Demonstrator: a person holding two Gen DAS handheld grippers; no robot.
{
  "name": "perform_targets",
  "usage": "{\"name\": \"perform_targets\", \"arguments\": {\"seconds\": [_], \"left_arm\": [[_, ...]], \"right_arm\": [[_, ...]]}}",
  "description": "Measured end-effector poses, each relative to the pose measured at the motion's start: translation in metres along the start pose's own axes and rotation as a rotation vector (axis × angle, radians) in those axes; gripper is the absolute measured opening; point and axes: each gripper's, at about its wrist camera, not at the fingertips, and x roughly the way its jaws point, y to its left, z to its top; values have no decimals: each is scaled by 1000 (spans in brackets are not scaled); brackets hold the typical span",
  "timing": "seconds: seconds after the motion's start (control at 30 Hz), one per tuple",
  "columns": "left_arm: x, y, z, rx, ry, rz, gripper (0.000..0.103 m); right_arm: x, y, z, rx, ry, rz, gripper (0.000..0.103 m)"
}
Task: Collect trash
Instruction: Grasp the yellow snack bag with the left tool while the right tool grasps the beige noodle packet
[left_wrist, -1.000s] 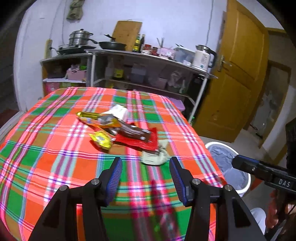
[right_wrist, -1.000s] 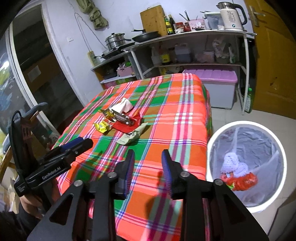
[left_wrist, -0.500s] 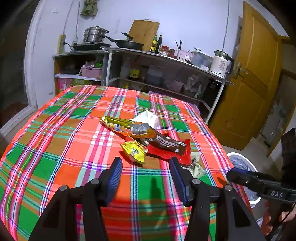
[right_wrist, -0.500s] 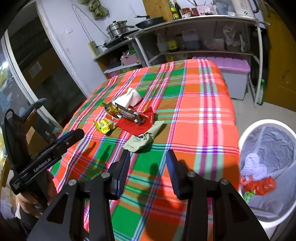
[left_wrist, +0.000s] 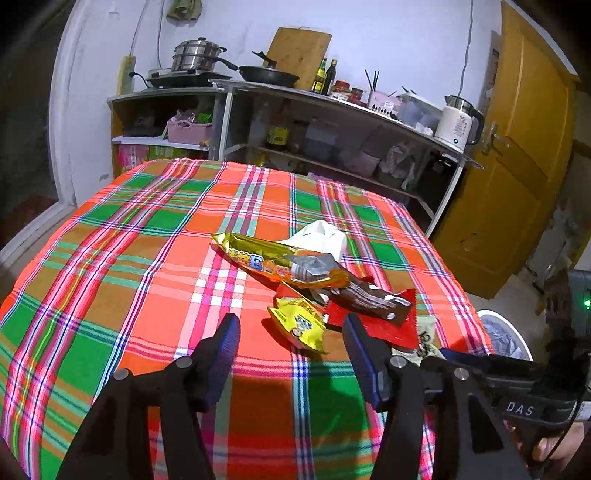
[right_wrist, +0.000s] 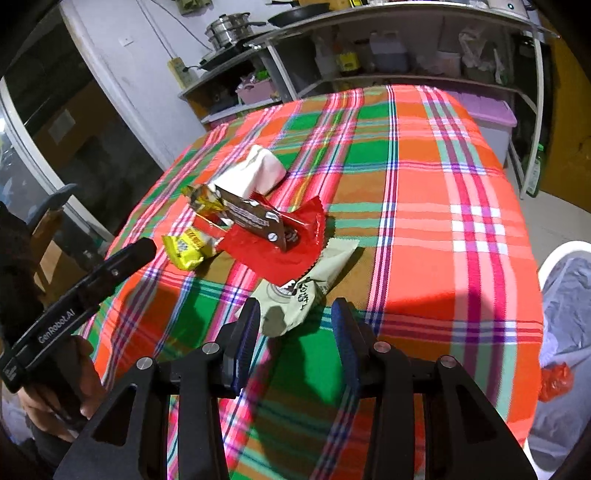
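While its jaws widen, the left claw holds nothing, the small yellow snack packet just ahead on the plaid-clothed desk. Right claw half open, empty; the pale green wrapper tip sits between its pads, unpinched. "DAS" and "GenRobot.AI" readable on the grippers. Only the right view shows red trash in the white bin.

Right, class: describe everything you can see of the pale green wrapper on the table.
The pale green wrapper is a crinkled, flattened packet, apparently plastic film, with dark printed lettering and a round mark. It lies flat on the checked tablecloth near the table's front edge. Its upper part is tucked under the red wrapper. The right gripper hovers just before it with jaws open, not touching. The left view shows only a corner.
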Motion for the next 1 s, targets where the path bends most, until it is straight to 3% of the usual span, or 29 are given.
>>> {"name": "perform_targets", "arguments": {"seconds": [0.07, 0.13, 0.33, 0.57, 0.7, 1.0], "left_arm": [[5, 1, 2, -4, 11, -3, 58], [13, 1, 3, -9, 28, -5, 58], [37, 1, 5, -40, 76, -10, 59], [54, 1, 7, -70, 122, 21, 59], [53, -1, 7, -58, 116, 44, 39], [34, -15, -3, -26, 90, 50, 38]], "right_arm": [[0, 2, 1, -16, -8, -7, 38], [1, 2, 0, -28, -4, -20, 21], [-8, -7, -4, -29, -21, -31, 14], [-23, -22, -10, -9, -43, -43, 13], [-29, -27, -12, -4, -55, -51, 13], [-52, -38, -19, 16, -95, -67, 13]]}}
